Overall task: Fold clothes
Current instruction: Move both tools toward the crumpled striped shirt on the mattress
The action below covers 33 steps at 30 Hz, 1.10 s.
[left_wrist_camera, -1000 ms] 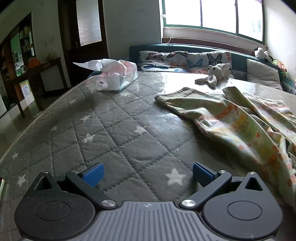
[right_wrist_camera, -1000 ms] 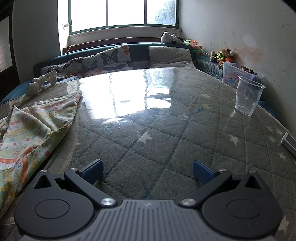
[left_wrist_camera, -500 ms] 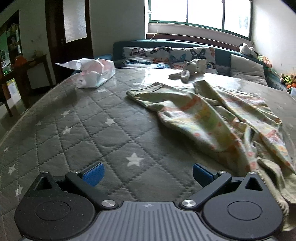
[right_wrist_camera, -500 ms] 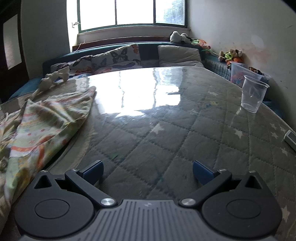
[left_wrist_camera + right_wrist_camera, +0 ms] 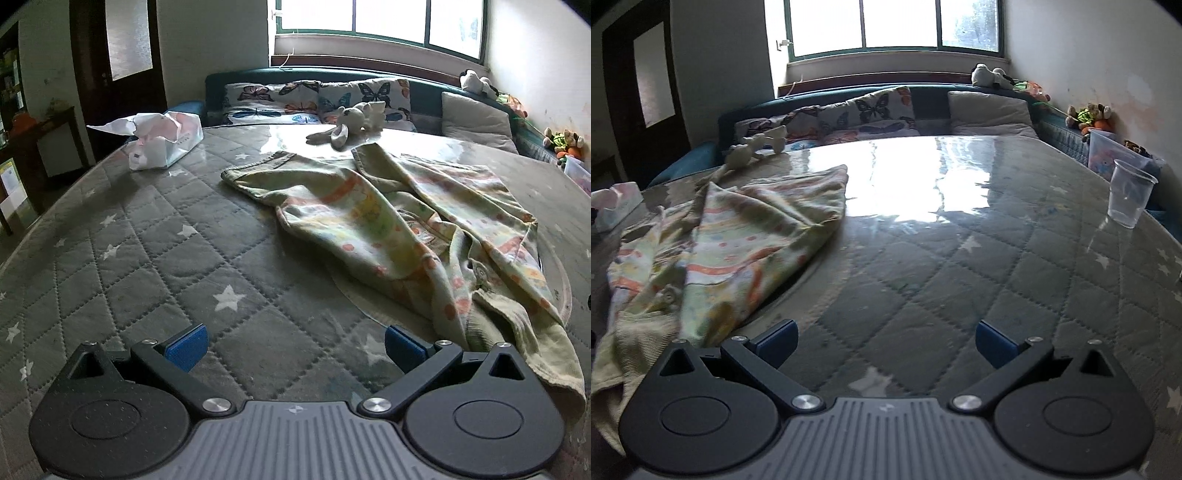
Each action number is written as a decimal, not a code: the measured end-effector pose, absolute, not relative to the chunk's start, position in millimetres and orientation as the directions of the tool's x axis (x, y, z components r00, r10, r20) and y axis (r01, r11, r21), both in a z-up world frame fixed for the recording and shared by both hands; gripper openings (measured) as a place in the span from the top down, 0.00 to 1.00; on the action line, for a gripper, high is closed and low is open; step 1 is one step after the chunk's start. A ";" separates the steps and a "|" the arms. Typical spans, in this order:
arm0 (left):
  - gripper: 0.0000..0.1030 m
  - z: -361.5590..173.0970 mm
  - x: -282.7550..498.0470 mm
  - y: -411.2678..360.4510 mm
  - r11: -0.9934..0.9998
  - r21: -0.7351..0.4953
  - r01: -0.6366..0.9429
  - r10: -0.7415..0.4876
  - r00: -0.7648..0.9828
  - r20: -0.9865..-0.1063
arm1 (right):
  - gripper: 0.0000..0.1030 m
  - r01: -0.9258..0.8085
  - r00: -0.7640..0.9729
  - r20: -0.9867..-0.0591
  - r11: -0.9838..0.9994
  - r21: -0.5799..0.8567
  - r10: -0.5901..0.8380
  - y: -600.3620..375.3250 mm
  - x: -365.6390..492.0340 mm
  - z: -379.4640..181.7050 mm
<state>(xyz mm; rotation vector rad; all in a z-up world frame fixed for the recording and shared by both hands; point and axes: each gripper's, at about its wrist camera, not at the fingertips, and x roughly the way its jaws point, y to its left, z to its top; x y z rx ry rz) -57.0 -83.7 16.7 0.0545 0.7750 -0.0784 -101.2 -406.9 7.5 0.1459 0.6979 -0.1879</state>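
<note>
Pastel-striped garment (image 5: 399,221) lies crumpled on the quilted tabletop (image 5: 155,258), long axis running from its hem near me toward the plush rabbit (image 5: 347,127) at the far end. It sits between my hands: right of my left fingers (image 5: 293,341), left of my right fingers (image 5: 884,341). Both pairs spread wide, holding nothing. Near hem almost touches both, so either can pinch first.

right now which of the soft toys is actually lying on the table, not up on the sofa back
The pale long-eared bunny, sprawled on the glossy table just beyond the patterned garment. The white plush and the colourful toys sit up on the sofa edge by the wall.
</note>
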 end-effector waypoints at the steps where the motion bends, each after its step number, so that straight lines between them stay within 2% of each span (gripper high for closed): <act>1: 0.00 16.8 -57.5 -84.3 0.995 0.020 0.093 -0.052 0.710 -0.702 | 0.00 0.215 0.752 -0.648 0.974 0.075 -0.116 -404.7 -102.1 8.5; 33: 0.00 16.2 -77.4 -105.4 0.984 0.043 0.170 -0.086 0.681 -0.728 | 0.00 0.091 0.773 -0.633 0.995 0.040 -0.045 -355.6 -120.5 23.0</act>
